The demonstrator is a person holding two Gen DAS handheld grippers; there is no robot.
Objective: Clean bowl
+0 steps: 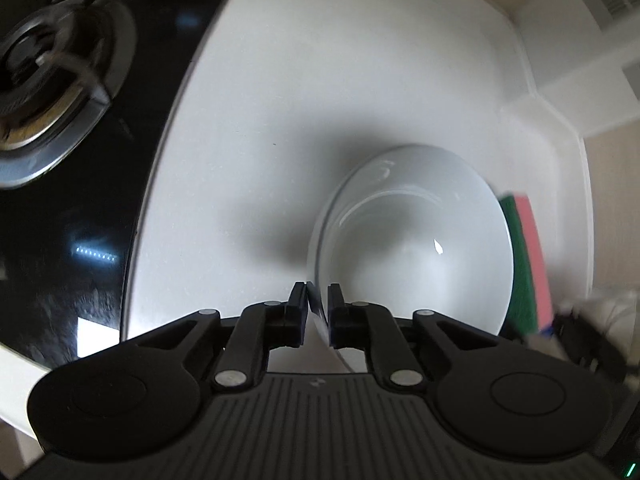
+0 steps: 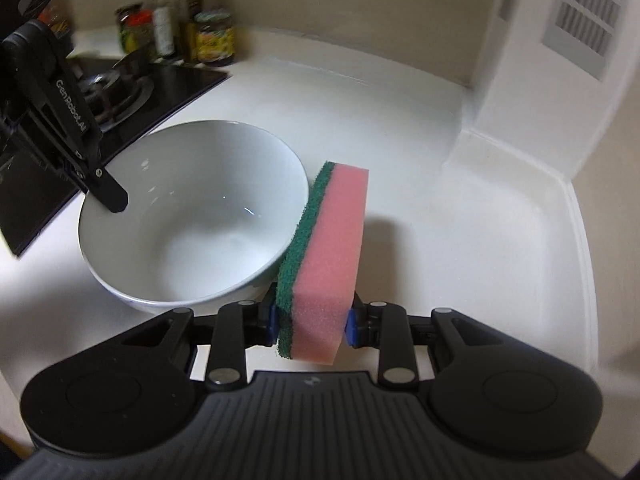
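A white bowl [image 1: 416,240] sits on the white counter, also in the right wrist view [image 2: 192,216]. My left gripper [image 1: 318,308] is shut on the bowl's near rim, one finger inside and one outside; it shows at the bowl's left rim in the right wrist view [image 2: 108,196]. My right gripper [image 2: 312,326] is shut on a pink sponge [image 2: 332,256] with a green scouring side, held on edge just right of the bowl, green side against the bowl's outer wall. The sponge also shows in the left wrist view [image 1: 528,264].
A black glass gas hob [image 1: 80,140] with a burner lies left of the bowl, also in the right wrist view [image 2: 132,88]. Jars and bottles [image 2: 188,28] stand at the back by the wall. A raised counter lip [image 2: 576,208] and a wall bound the right side.
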